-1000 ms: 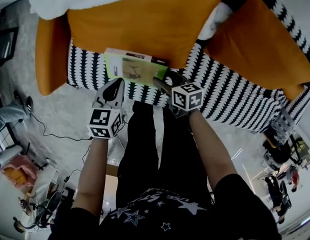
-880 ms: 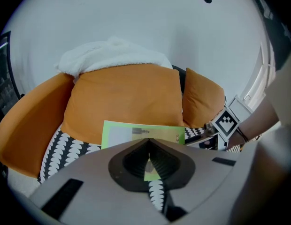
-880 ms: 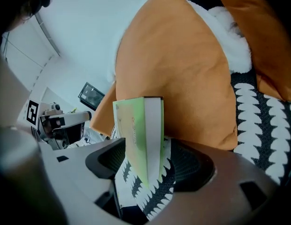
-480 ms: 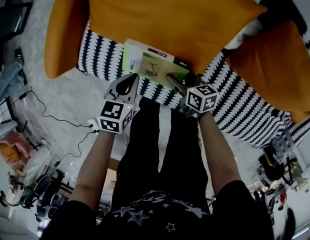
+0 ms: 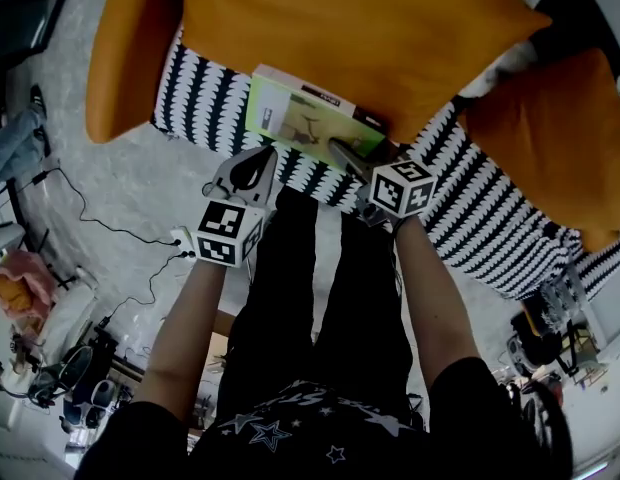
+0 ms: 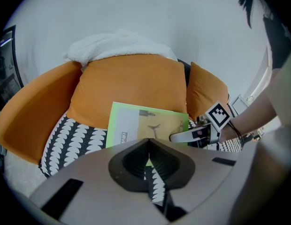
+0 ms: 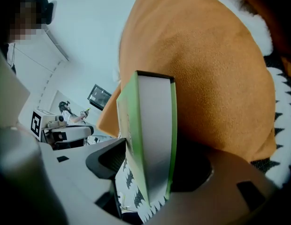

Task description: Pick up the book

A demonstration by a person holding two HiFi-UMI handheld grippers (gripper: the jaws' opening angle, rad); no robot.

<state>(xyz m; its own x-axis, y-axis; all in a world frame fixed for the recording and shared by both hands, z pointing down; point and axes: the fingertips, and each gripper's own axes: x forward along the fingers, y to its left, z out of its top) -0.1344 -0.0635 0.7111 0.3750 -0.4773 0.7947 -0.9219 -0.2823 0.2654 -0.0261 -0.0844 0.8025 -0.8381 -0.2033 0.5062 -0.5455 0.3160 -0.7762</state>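
Observation:
A green-covered book (image 5: pixel 302 118) rests on the black-and-white patterned sofa seat (image 5: pixel 205 98), its far edge against an orange cushion (image 5: pixel 350 28). My right gripper (image 5: pixel 350 156) is shut on the book's near right edge. In the right gripper view the book (image 7: pixel 152 125) stands edge-on between the two jaws of that gripper (image 7: pixel 150 172). My left gripper (image 5: pixel 252 171) hovers just off the book's near left corner, shut and holding nothing. In the left gripper view the book (image 6: pixel 145 123) lies right beyond the closed tip of the left gripper (image 6: pixel 148 143).
Orange cushions (image 5: pixel 550 138) line the sofa's back and both sides, with a white blanket (image 6: pixel 117 43) on top. The person's black-trousered legs (image 5: pixel 320 298) stand against the sofa front. Cables (image 5: pixel 100 233) and clutter lie on the floor at left.
The head view has shifted, so the sofa and book sit further right. The right gripper stays clamped on the book's edge. The left gripper stays shut near the book's front left corner.

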